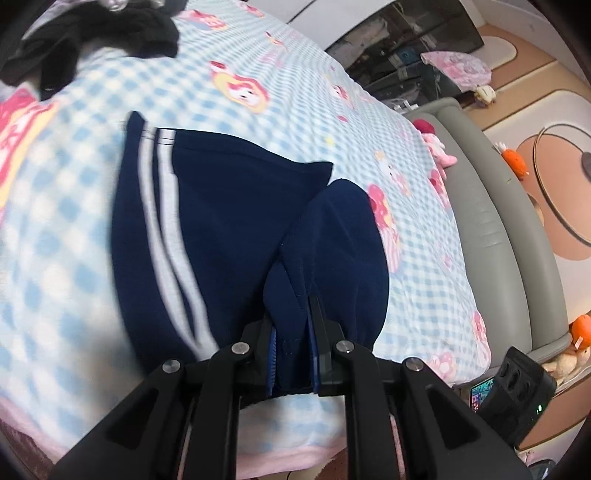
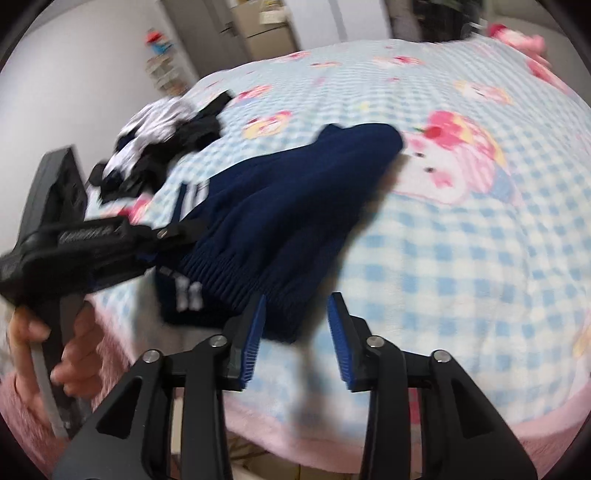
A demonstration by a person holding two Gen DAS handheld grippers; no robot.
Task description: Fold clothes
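Navy trousers [image 1: 229, 206] with two white side stripes lie on a blue-checked cartoon blanket [image 1: 280, 66]. My left gripper [image 1: 291, 314] is shut on a bunched fold of their navy cloth and holds it raised above the rest. In the right wrist view the same trousers [image 2: 295, 192] stretch away with the ribbed waistband nearest. There a hand [image 2: 74, 350] holds the left gripper [image 2: 162, 236] at the garment's left edge. My right gripper [image 2: 297, 325] is open; its blue pads [image 2: 255, 332] stand apart at the waistband edge and do not press on the cloth.
A heap of black and white clothes [image 1: 110, 33] [image 2: 166, 140] lies at the blanket's far corner. The blanket's pink hem [image 2: 369, 435] marks the near edge. A grey padded bed frame [image 1: 491, 229] with plush toys [image 1: 439, 151] runs along the right side.
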